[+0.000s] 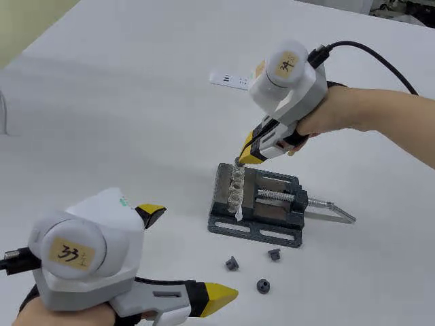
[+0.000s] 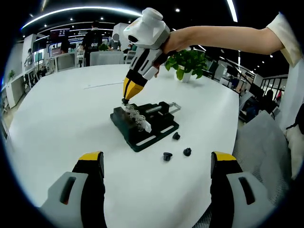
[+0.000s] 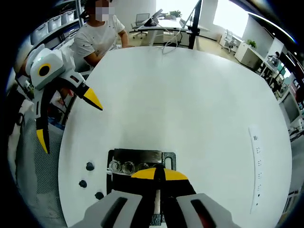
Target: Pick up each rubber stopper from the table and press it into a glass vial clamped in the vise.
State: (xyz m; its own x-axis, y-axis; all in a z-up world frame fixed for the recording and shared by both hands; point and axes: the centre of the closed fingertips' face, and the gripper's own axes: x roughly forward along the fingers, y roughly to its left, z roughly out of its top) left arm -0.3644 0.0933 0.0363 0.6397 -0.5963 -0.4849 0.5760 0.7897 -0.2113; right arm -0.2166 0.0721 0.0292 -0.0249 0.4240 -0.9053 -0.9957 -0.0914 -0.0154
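A black vise (image 1: 272, 216) (image 2: 152, 130) (image 3: 137, 154) clamps a row of clear glass vials (image 1: 236, 189) (image 2: 135, 116) (image 3: 127, 167). My right gripper (image 1: 242, 161) (image 2: 126, 99) (image 3: 159, 172) points down at the far end of that row, jaws shut with a small dark rubber stopper (image 2: 125, 101) at their tips, over the end vial. Three dark stoppers (image 1: 232, 263) (image 1: 274, 255) (image 1: 263, 286) lie on the table in front of the vise, and show as stoppers (image 2: 166, 156) (image 3: 90, 166) in the gripper views. My left gripper (image 1: 194, 252) (image 2: 156, 164) (image 3: 66, 111) is open and holds nothing, near the loose stoppers.
The white table (image 1: 136, 102) is bare around the vise. A white strip (image 1: 228, 79) (image 3: 255, 166) lies flat behind the right gripper. The vise's screw handle (image 1: 329, 207) sticks out to the right. A potted plant (image 2: 187, 64) stands at the table's far edge.
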